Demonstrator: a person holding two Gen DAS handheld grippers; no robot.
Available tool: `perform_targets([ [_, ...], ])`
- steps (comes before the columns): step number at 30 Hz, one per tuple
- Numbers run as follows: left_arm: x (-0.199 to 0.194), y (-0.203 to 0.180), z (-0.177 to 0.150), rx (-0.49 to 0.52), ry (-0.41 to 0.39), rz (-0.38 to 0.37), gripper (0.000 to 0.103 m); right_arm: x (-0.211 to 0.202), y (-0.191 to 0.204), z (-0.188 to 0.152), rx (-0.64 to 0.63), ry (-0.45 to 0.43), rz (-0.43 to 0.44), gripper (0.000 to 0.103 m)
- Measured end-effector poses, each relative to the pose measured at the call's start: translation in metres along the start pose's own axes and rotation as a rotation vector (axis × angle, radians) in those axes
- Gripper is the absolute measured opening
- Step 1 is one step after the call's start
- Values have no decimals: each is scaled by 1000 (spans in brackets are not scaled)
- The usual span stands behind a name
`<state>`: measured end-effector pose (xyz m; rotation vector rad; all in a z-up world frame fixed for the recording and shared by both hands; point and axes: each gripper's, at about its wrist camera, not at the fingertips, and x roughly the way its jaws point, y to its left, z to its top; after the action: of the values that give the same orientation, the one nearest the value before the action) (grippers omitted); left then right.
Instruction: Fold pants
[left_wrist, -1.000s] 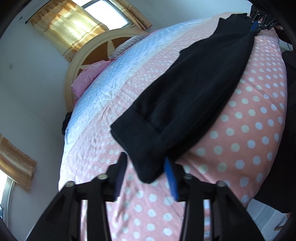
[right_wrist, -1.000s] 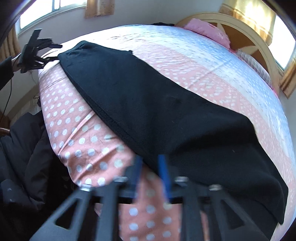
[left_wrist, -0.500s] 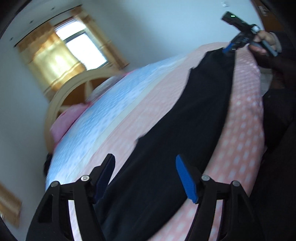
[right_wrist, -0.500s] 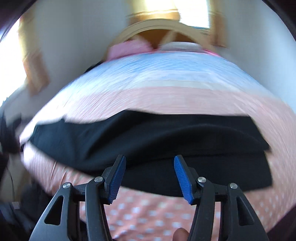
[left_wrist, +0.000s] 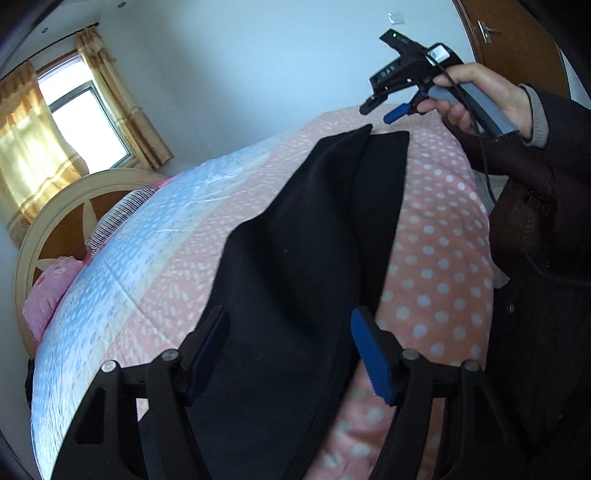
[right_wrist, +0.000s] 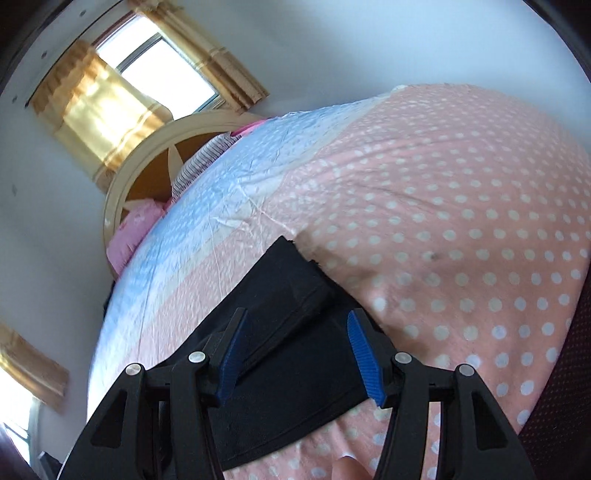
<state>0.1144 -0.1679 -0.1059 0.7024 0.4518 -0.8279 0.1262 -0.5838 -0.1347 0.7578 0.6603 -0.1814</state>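
Black pants (left_wrist: 314, 240) lie flat along the near side of the bed, folded lengthwise with one leg on the other. My left gripper (left_wrist: 291, 350) is open and empty, held just above one end of the pants. My right gripper (right_wrist: 295, 350) is open and empty over the other end of the pants (right_wrist: 288, 332), where two cuffs overlap. In the left wrist view the right gripper (left_wrist: 384, 107) hovers above the far end, held by a hand.
The bed has a pink polka-dot cover (right_wrist: 461, 221) with a light blue band (left_wrist: 140, 240). A round cream headboard (left_wrist: 55, 206), a pink pillow (left_wrist: 48, 288) and curtained windows (right_wrist: 110, 88) are at the far end. The person's dark coat (left_wrist: 546, 295) is at the right.
Both grippers let go of the pants and opened. They lifted away from the cloth, and the right gripper turned to face the headboard. The pants now rest on the bed.
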Motion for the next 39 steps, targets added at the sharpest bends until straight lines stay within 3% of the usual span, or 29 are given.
perform_targets([
  [6,20,-16,16,7,41,-34,70,10,-10,6,-18,20,43,56],
  [11,36,-25,22,33,79,-47,58,18,-8,6,-39,39,106,54],
  [16,38,-22,25,20,83,-58,50,30,4,4,-99,40,105,26],
  [18,37,-22,26,16,81,-64,44,33,5,6,-101,31,111,21],
  [19,39,-22,26,11,88,-66,40,35,5,7,-105,25,110,14],
  [21,41,-20,26,2,97,-66,39,39,6,8,-118,30,104,6],
  [23,46,-22,28,1,104,-79,33,41,6,7,-125,33,91,5],
  [28,53,-25,32,-15,101,-70,32,44,7,6,-144,31,86,3],
  [29,53,-24,32,-21,99,-76,28,42,8,6,-148,20,93,3],
  [30,54,-23,32,-27,99,-82,11,39,8,7,-150,7,103,3],
  [31,53,-22,32,-27,99,-73,9,36,9,8,-154,-9,117,3],
  [39,16,13,39,-113,-22,-49,7,-8,17,6,-202,-88,162,2],
])
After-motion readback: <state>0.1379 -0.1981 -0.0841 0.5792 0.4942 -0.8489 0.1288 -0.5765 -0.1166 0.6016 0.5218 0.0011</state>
